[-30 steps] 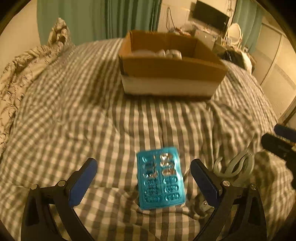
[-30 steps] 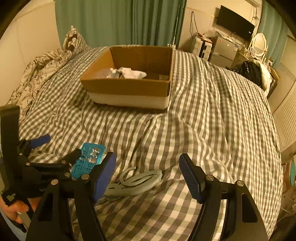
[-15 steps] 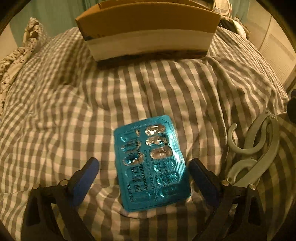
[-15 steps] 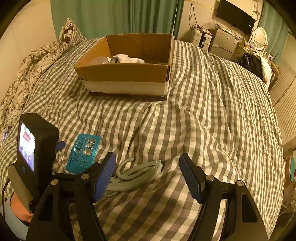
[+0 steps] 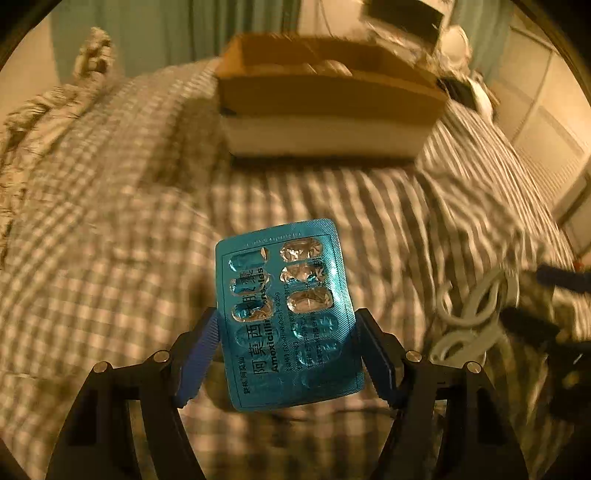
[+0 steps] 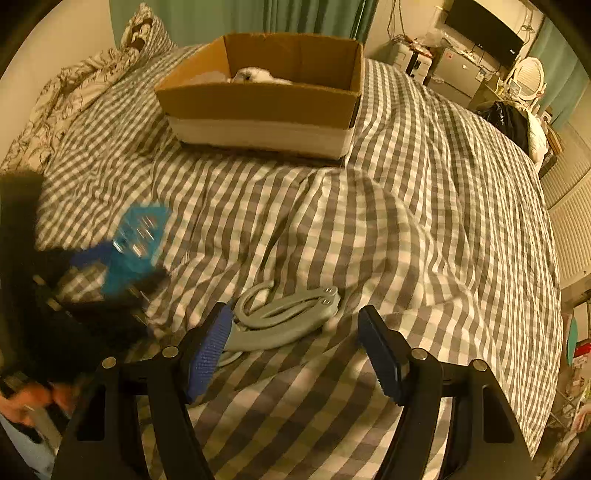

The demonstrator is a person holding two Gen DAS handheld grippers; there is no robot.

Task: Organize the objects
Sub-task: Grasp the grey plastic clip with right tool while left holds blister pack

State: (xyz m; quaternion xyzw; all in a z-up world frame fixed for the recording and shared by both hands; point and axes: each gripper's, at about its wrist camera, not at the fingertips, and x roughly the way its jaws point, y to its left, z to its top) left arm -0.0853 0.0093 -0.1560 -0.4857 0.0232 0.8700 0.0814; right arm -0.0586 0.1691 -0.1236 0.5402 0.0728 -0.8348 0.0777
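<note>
There is one teal blister pack (image 5: 284,314), and on it I count ten pill pockets in two columns of five, of which three in the right column look burst open and crumpled. One cardboard box (image 6: 266,99) sits at the far end of the single checked bed (image 6: 424,221), with one whitish bundle (image 6: 255,75) showing over its rim. Near the front lies one pale folding hanger (image 6: 284,314), two tools are in sight, the left tool (image 5: 286,354) and the right tool (image 6: 295,350), and one patterned pillow (image 6: 144,33) lies far left.
</note>
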